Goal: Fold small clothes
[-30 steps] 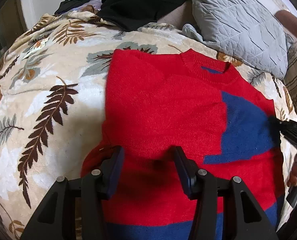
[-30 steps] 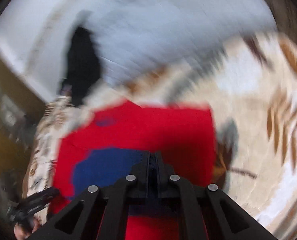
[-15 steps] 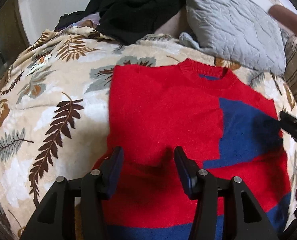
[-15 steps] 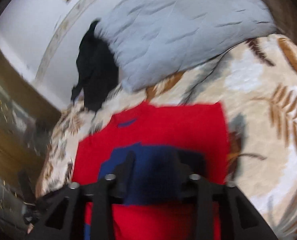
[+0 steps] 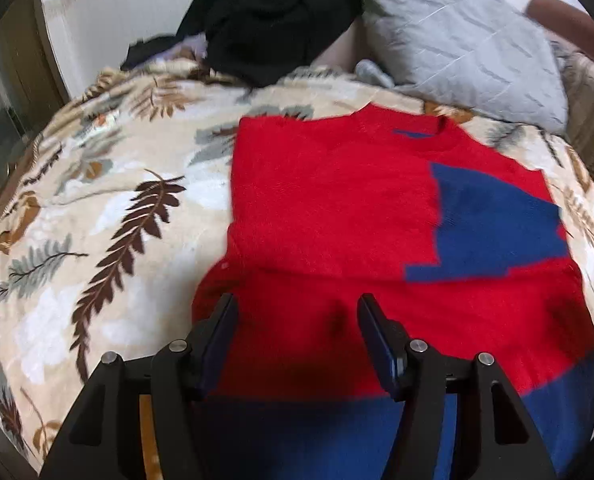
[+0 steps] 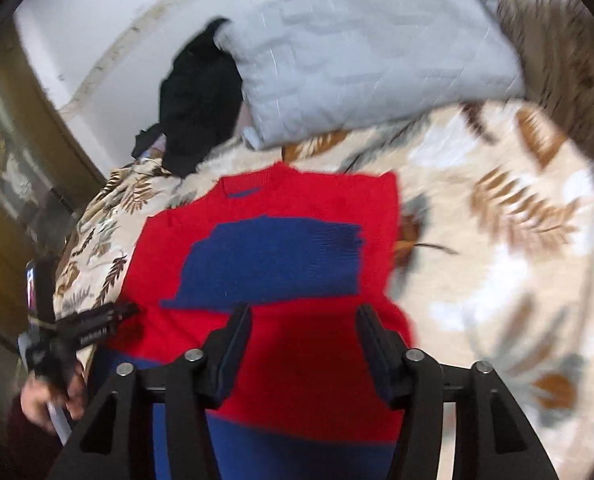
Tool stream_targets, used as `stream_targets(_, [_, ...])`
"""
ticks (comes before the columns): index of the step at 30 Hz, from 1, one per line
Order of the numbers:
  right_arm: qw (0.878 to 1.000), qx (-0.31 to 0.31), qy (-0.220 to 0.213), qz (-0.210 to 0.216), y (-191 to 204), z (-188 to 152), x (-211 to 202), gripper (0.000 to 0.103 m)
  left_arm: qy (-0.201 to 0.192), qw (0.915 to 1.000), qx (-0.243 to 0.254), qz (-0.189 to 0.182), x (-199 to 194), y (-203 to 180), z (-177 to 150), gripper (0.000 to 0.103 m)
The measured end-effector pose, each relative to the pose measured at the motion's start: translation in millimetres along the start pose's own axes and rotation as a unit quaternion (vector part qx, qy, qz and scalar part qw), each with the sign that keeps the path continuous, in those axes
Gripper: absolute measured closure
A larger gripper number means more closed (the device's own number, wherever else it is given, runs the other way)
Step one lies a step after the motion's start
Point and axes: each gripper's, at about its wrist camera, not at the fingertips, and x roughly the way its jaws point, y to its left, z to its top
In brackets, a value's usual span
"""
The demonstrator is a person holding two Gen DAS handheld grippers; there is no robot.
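The red-and-blue sweater (image 5: pixel 337 216) lies flat on the leaf-print blanket (image 5: pixel 97 240) (collar toward the far grey pillow (image 5: pixel 469 48)). The left claw (image 5: pixel 297 320) and right claw (image 6: pixel 303 328) both hover released over its near hem.

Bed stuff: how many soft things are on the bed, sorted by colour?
Red and blue: 1, the sweater
Black: 1, the pile of clothes
Grey: 1, the quilted pillow
Beige with leaves: 1, the blanket underneath them
Total: 4
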Motion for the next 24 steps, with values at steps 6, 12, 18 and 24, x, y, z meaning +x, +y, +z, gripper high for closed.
stream_targets(6, [0.999,0.006,-0.037,0.001,-17.3,-35.5,-65.1,0.033,-0.059,0.9973,0.040,0.019,-40.1,-4.5,-37.0,0.031])
stream_targets(12, [0.998,0.045,-0.033,0.014,-35.2,-72.8,-92.2,0.033,-0.078,0.9959,0.040,0.022,-68.0,14.2,-67.4,0.024])
stream_targets(18, [0.997,0.063,-0.013,0.037,-45.7,-95.0,-103.5,0.033,-0.070,0.9974,0.013,0.012,-94.0,38.9,-95.9,0.022])
stream_targets(24, [0.988,0.111,0.038,0.095,-66.0,-113.1,-105.8,0.033,-0.017,0.9940,-0.076,-0.076,-111.0,88.4,-135.9,0.022])
